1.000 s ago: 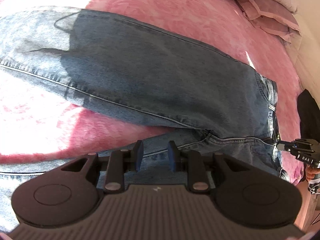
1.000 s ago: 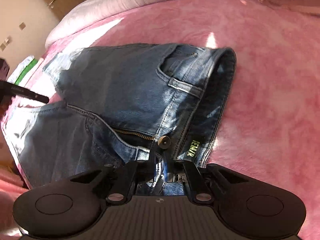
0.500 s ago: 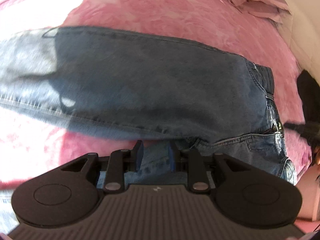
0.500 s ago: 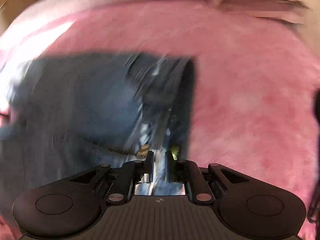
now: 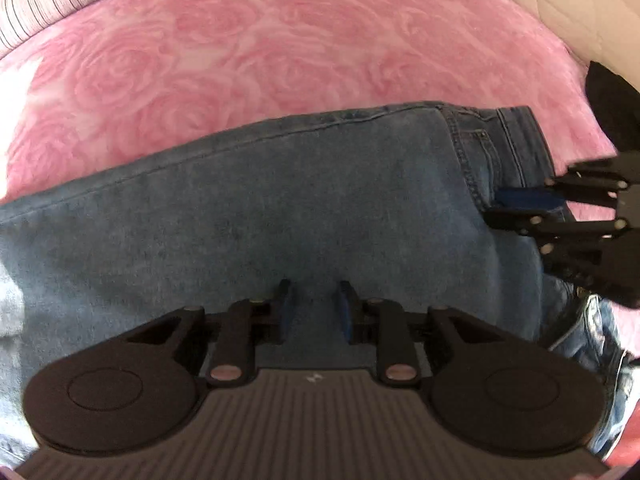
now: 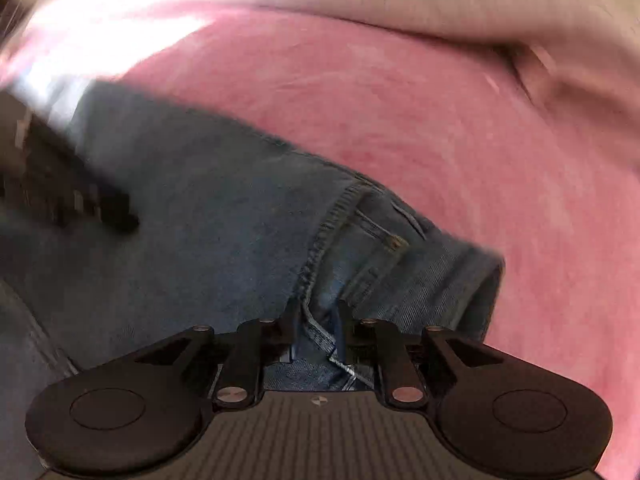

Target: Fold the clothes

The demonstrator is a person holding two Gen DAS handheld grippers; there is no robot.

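Between my right gripper's [image 6: 317,328] parting jaws the jeans' [image 6: 224,232] waistband seam sits loose; it could slip out and undo the fold. My left gripper [image 5: 312,307] stands part-open over the folded leg, which lies across the pink blanket [image 5: 248,48] ahead.

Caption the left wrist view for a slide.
Left gripper on folded jeans spread across a pink blanket, right gripper at the waistband.
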